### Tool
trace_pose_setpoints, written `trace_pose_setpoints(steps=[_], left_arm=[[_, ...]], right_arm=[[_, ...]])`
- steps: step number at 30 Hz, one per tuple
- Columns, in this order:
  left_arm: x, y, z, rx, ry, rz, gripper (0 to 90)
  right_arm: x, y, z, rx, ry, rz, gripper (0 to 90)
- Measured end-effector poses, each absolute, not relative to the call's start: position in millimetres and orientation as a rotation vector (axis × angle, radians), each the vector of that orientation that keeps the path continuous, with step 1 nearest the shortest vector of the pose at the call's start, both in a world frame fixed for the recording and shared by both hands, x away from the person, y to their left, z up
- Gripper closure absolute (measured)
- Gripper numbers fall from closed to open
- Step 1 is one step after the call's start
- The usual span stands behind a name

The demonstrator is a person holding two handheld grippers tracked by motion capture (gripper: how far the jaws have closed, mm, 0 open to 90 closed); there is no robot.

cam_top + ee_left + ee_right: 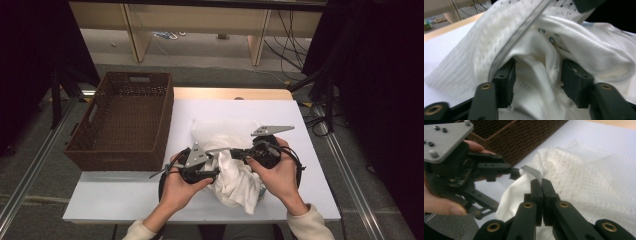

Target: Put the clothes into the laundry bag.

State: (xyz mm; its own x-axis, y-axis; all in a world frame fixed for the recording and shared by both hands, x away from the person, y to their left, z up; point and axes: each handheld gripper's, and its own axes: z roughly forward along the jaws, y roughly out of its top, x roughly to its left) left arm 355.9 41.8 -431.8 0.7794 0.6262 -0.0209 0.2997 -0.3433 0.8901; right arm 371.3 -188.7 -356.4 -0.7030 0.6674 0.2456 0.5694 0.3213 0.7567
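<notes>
A white mesh laundry bag with a grey zipper [220, 131] lies near the middle of the white-covered bench [125, 192], and a soft white cotton garment [235, 180] is bunched at its mouth, spilling toward the bench's near edge. The left hand-held gripper [212, 167] is seen with its jaws set wide apart; folds of the garment [536, 82] sit between them, though a firm pinch is not shown. The right hand-held gripper [541, 182] is closed tight, and the grey zipper edge [532, 172] of the bag appears clamped between its tips, lifted off the bench.

Both pieces are judged light, limp and shapeless: the cloth will sag, slide and bunch rather than hold form. The mesh [584, 182] is likely to snag on jaw corners, so the zipper band, the stiffest part, is the better place to be gripped. The garment is best taken at a thick gathered fold, since a single layer may slip out.

The bench cover is smooth and plain. A dark brown woven wicker basket [80, 145] stands at the bench's left side, close beside the bag. Beyond are light wooden furniture legs [135, 35], trailing cables [285, 35] on the floor and dark curtains at either side.
</notes>
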Motion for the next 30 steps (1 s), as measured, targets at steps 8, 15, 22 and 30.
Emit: trace_pose_setpoints(steps=[8,15,22,30], left_arm=[[334.5,63.2,-434.1,1.971,0.696,0.402,33.8],[311.1,64.0,-432.2,1.969,0.635,0.327,28.5],[300.7,35.3,-428.1,2.039,0.556,0.366,22.2],[315.2,7.8,-444.1,2.104,0.508,0.457,46.7]], right_arm=[[370.2,-187.7,-356.4,1.173,2.466,1.332,90.0],[370.5,-186.7,-357.4,1.180,2.469,1.337,90.0],[371.3,-186.6,-357.9,1.154,2.468,1.320,90.0],[369.6,-184.5,-358.5,1.177,2.484,1.317,90.0]])
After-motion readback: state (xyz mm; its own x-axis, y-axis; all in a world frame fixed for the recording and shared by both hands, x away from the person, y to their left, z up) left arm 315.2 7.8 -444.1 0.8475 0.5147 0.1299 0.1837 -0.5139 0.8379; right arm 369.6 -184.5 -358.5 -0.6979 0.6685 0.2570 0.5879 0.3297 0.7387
